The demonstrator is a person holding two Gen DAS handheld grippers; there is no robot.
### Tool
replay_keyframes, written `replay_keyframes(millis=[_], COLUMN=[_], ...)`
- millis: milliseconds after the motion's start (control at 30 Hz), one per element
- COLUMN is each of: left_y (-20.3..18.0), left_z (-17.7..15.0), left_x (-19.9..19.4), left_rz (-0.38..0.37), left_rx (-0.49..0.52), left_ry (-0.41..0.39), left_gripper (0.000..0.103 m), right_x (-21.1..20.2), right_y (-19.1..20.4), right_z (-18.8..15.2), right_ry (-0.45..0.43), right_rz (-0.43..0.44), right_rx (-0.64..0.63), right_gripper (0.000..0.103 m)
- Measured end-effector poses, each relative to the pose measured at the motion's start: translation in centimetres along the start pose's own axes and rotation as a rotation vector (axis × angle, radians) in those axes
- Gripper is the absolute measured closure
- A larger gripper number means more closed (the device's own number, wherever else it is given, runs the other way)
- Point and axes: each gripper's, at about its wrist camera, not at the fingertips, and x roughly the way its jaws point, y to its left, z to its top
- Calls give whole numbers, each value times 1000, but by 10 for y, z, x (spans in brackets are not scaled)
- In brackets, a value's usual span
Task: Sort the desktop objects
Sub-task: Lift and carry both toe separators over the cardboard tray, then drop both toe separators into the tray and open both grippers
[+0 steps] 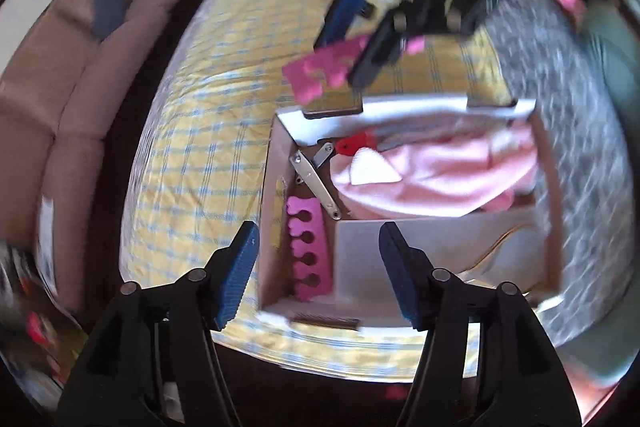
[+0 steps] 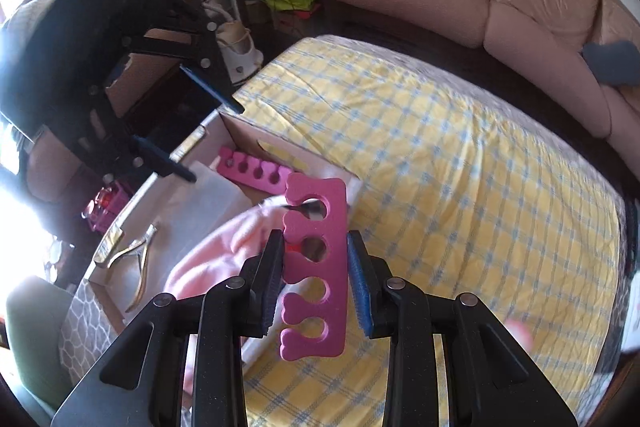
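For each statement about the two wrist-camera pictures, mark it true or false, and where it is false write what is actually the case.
1. The right gripper is clamped on a pink foam toe separator. True.
2. The left gripper holds a pair of silver nail clippers. False: its jaws stand open and empty; the silver nail clippers lie inside the open cardboard box.
3. A second pink foam toe separator lies inside the box. True.
4. The box stands on a bare wooden floor. False: it sits on a yellow and blue checked cloth.
5. A pale pink towel is in the box. True.
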Motion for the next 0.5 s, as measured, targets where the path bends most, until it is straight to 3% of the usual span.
replay_keyframes(millis=[100,167,233,367,433,500], left_y=[0,-5,-12,-9,-10,-13], left_z=[-25,-42,-58,-92,-106,-113], left_x=[-16,-24,-36,-49,-52,-54], left_rz=[-41,-43,-27,-14,7,8], left_rx=[-228,-367,-487,-819,-955,-1043], left_ry=[-63,-89,-131,-249,-287,-335], left_gripper=[41,32,31,12,10,7], right_x=[11,22,34,50,59,67], right_y=[24,39,49,64,73,81], right_z=[19,27,33,44,49,51], right_ry=[12,40,65,65,75,93], right_rz=[-41,-90,-92,-92,-94,-95], right_rx=[-143,-278,-358,-474,-541,-622], right_gripper=[72,72,72,72,72,72])
